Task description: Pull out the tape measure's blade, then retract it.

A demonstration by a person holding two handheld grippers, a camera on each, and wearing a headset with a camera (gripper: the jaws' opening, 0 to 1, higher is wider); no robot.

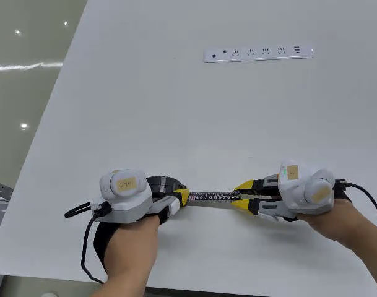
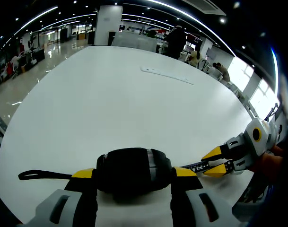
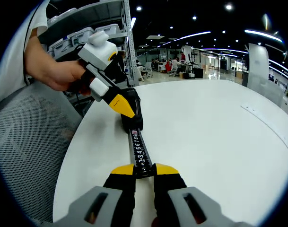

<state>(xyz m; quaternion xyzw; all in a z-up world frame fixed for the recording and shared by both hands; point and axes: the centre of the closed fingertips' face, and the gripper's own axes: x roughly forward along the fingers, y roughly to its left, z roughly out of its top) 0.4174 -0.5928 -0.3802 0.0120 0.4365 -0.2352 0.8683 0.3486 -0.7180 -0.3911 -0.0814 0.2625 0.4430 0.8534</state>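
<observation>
The left gripper's (image 2: 133,175) jaws pinch the black tape measure (image 1: 164,185) at the near edge of the tabletop (image 1: 176,111). The right gripper's (image 3: 144,170) jaws pinch the end of its blade (image 1: 213,196), which spans the short gap between them. A power strip (image 1: 258,53) lies well beyond.

Tape measure (image 1: 165,185) left, blade (image 1: 213,196) rightward, power strip (image 1: 258,53) behind (on table (image 1: 176,111))

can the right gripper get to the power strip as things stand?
Probably not yet: the right gripper is shut on the blade, whose case the left gripper holds. The table toward the power strip looks bare.
</observation>
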